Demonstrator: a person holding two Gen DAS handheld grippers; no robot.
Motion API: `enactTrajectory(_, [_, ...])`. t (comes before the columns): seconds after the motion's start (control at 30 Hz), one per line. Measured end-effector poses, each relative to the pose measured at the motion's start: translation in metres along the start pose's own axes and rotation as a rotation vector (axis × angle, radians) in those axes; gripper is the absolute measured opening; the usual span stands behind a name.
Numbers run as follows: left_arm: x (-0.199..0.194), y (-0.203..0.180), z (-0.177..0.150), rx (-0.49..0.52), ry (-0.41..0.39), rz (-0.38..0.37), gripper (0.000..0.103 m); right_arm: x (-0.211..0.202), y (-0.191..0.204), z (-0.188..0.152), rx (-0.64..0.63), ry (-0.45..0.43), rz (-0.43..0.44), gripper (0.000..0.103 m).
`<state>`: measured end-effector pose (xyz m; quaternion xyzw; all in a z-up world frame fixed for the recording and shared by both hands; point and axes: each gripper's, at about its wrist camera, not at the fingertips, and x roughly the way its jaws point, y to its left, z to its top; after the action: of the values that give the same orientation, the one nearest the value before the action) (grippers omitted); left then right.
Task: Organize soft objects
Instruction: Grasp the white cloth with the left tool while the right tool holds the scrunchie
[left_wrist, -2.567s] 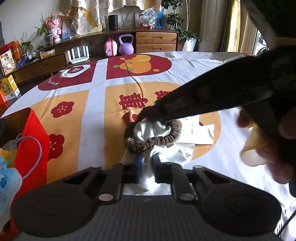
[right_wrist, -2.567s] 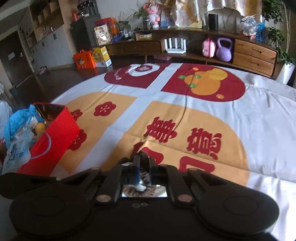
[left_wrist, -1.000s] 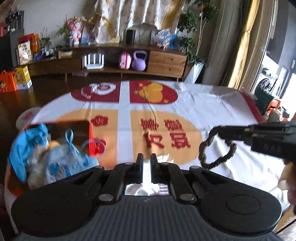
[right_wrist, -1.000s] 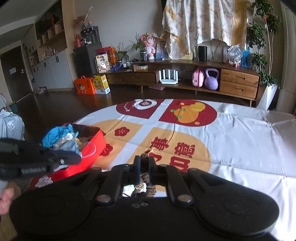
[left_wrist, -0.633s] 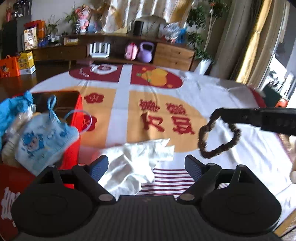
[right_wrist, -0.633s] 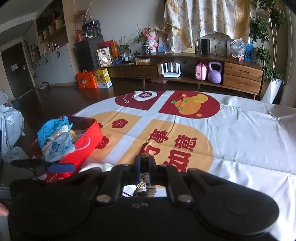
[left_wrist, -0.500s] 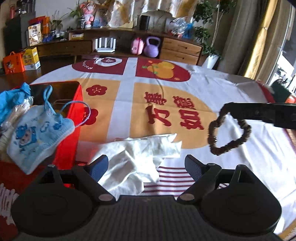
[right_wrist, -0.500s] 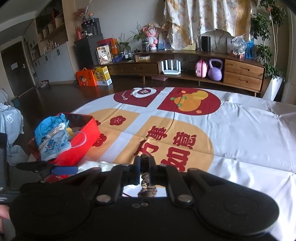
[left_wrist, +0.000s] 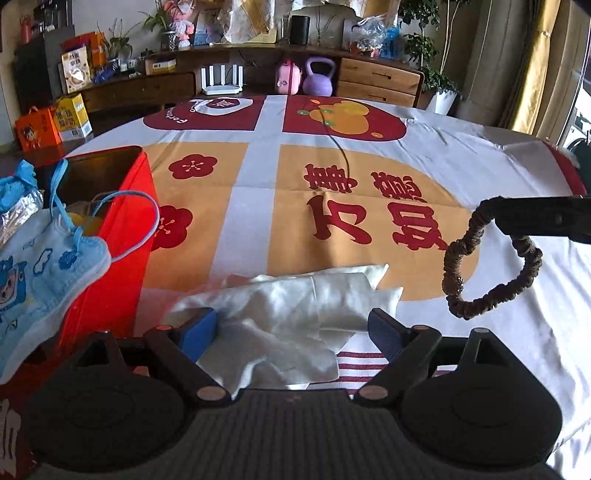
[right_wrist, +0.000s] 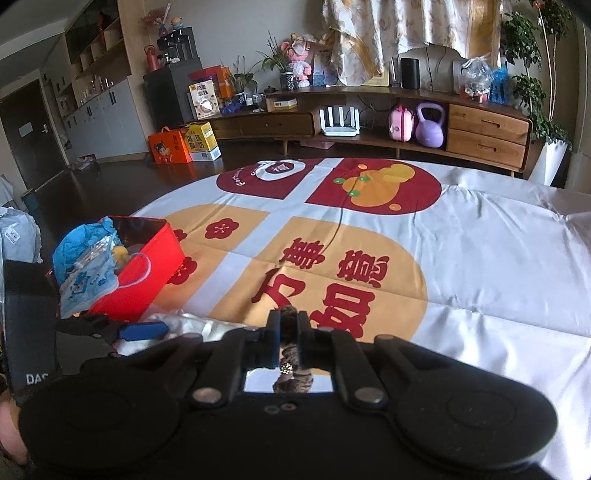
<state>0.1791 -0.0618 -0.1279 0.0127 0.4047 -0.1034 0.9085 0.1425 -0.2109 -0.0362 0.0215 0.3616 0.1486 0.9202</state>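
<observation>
Right gripper (right_wrist: 288, 334) pinches a ruffled brown scrunchie (left_wrist: 491, 258); left gripper (left_wrist: 291, 328), closing, seemingly straddles crumpled white cloth (left_wrist: 284, 314).

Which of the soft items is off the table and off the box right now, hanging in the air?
The brown scrunchie: it dangles from the shut right hand-held gripper. The white cloth lies on the tablecloth, and the blue bib drapes over the red box.

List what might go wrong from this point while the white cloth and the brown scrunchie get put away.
1. The left gripper straddles the crumpled white cloth, jaws closing; it may pinch the tablecloth underneath too.
2. The brown scrunchie dangles from the shut right gripper by a small pinch and could slip out.
3. The red box is already heaped, a blue bib draped over its edge; more items may spill.
</observation>
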Motion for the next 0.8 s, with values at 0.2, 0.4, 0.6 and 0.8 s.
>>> enactTrajectory(0.2, [-0.003, 0.001, 0.001, 0.038, -0.023, 0.023, 0.038, 0.003, 0.001, 0.0, -0.002, 0.004, 0.001, 0.007])
enactTrajectory(0.4, [-0.006, 0.002, 0.009, 0.049, -0.009, -0.004, 0.01, 0.002, 0.003, 0.001, -0.004, 0.004, -0.007, 0.007])
enactTrajectory(0.6, [-0.028, 0.007, 0.017, 0.041, -0.035, -0.041, 0.01, -0.006, 0.01, 0.002, -0.006, -0.007, -0.014, 0.007])
enactTrajectory(0.8, [-0.067, 0.024, 0.034, 0.009, -0.062, -0.073, 0.01, -0.023, 0.022, 0.008, -0.002, -0.034, 0.009, 0.007])
